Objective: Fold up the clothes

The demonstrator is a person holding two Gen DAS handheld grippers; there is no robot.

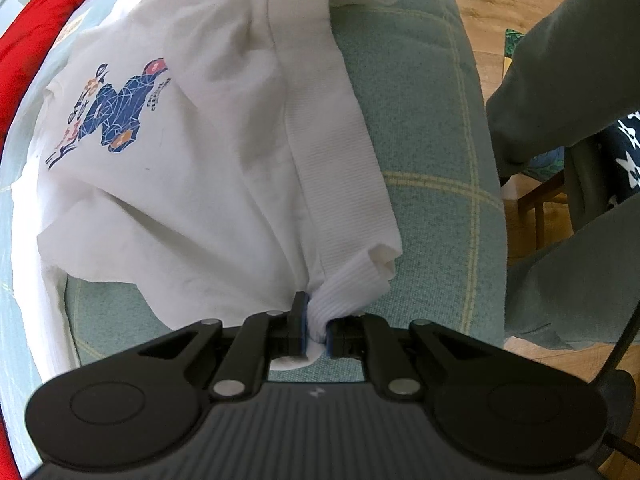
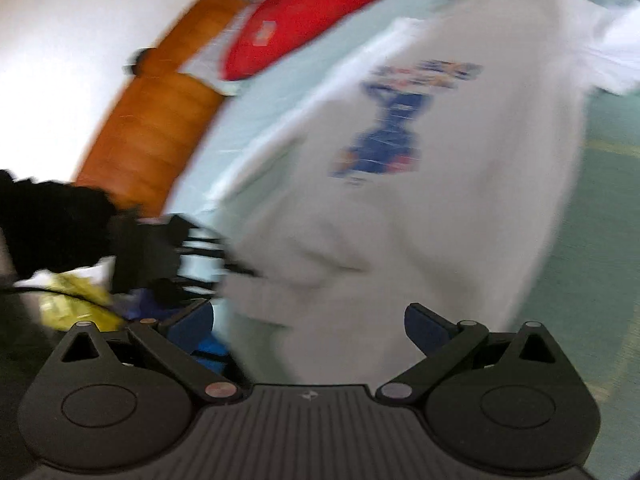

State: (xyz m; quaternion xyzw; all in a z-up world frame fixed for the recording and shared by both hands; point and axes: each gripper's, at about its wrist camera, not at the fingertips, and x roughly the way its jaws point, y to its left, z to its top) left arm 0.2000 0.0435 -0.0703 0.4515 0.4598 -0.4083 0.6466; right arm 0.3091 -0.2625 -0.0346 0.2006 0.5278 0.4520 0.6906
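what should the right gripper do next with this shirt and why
Probably bring the right gripper down onto the near edge of the white sweatshirt and close. The left gripper is shut on the ribbed hem, while the right one is open and empty above the fabric, so only one side is held. The right wrist view is blurred, so the exact grasp spot is unclear.

Soft, even daylight is filling the left wrist view, and the white sweatshirt (image 1: 192,152) is showing crisp, with faint shadows in its folds. Fisheye bending is curving the edges, strongest around 9 and 3 o'clock. The right wrist view is smearing with heavy motion blur; a wall (image 2: 60,80) at 10 o'clock is glaring, blown out white.
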